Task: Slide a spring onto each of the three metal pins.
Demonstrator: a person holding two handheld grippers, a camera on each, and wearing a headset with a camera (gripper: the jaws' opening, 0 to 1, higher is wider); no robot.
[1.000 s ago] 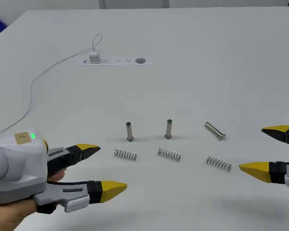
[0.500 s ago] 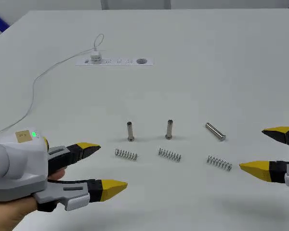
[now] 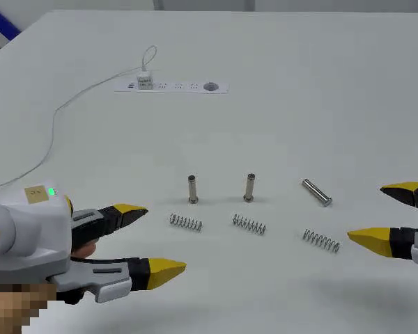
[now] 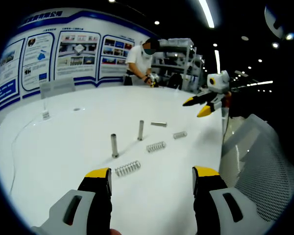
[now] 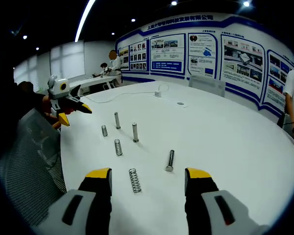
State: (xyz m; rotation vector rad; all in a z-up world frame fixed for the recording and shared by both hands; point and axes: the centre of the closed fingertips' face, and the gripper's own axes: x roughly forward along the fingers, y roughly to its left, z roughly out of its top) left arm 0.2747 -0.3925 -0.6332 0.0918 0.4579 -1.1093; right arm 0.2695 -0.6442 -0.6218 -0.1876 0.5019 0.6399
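Between the yellow-tipped fingers (image 4: 99,177) of the left gripper (image 3: 164,238) there is a wide gap. They stand spread apart and hold nothing, hovering over the white desk (image 3: 299,118) at the near left of the head view. The right gripper (image 3: 366,213) comes in from the right edge of that view, and its fingers are likewise parted and empty, with the tips pointing left.

Just ahead of the left gripper's farther fingertip, but apart from it, lies the left spring (image 3: 185,223). The right spring (image 3: 321,241) lies near the right gripper's nearer fingertip without touching it. The middle spring (image 3: 249,224) lies between these two, so the three make a loose row flat on the desk.

Behind each spring is a pin, and none of them carries a spring. The left pin (image 3: 192,188) and the middle pin (image 3: 249,187) stand upright. The right pin (image 3: 316,192) lies on its side, at an angle to the row.

Well beyond the pins, a white power strip (image 3: 177,87) lies flat on the desk with a small plug (image 3: 145,78) at its left end. A white cable (image 3: 63,104) curves from the plug toward the desk's left edge.

Past the desk in the left gripper view, a person (image 4: 139,61) stands before a wall of blue-and-white posters (image 4: 63,49).
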